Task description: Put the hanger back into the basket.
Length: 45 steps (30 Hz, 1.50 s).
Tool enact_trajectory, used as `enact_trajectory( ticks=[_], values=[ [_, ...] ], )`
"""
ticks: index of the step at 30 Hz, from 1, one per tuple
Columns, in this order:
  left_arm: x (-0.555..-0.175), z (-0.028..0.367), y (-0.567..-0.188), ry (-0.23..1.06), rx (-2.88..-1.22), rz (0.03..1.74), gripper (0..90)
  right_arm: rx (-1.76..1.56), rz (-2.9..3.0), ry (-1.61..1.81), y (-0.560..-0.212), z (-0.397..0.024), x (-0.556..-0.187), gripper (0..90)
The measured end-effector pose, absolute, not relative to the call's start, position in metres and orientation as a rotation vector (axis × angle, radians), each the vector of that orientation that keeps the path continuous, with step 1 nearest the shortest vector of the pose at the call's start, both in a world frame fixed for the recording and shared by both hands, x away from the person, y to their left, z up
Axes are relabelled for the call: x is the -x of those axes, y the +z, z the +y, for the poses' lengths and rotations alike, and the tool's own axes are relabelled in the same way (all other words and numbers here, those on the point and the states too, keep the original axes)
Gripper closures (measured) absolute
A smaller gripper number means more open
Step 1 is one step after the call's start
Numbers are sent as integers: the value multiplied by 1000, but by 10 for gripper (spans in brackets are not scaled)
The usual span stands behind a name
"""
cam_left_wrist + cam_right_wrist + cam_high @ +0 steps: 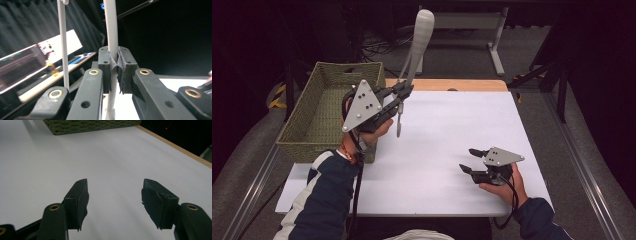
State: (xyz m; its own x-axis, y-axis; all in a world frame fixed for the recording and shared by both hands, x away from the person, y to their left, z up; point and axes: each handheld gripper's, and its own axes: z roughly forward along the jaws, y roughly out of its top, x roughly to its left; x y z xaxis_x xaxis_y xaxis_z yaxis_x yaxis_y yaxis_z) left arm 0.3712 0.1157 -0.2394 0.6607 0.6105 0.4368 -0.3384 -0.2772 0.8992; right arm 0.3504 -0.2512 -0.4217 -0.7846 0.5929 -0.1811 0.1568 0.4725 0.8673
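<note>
Pale grey tongs point(422, 31) are held up in the air above the table's far left part, joined end uppermost and tips hanging down. My left gripper point(405, 90) is shut on one of their arms. In the left gripper view that arm point(111, 27) runs up between the closed pads, and the other arm point(62, 42) stands free to the left. My right gripper point(468, 160) rests low over the white tabletop point(452, 125) at the front right. It is open, with nothing between its fingers point(79, 200), and bare tabletop point(100, 157) lies beyond them.
A green woven basket point(319, 107) stands at the table's left edge, beside my left hand; its wall point(87, 125) lies far ahead of the right gripper. The table's wooden edge point(447, 85) runs along the back. A white metal frame point(494, 40) stands on the floor behind.
</note>
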Motion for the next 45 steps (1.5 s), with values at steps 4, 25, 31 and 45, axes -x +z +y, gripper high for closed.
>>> enact_trajectory(
  ticks=[4,25,31,45],
  values=[
    [-375,128,-242,958,-1624,270,826,-628,2265,1276,-421,-251,-350,380],
    [-432,203,-278,1036,-1851,794,825,-619,2312,1258,-426,-242,-352,359],
    [-451,197,-291,1051,-1919,899,826,-603,2330,1248,-427,-238,-351,355],
    [-469,200,-290,971,-2066,985,822,-589,2370,1216,-432,-233,-353,350]
  ],
)
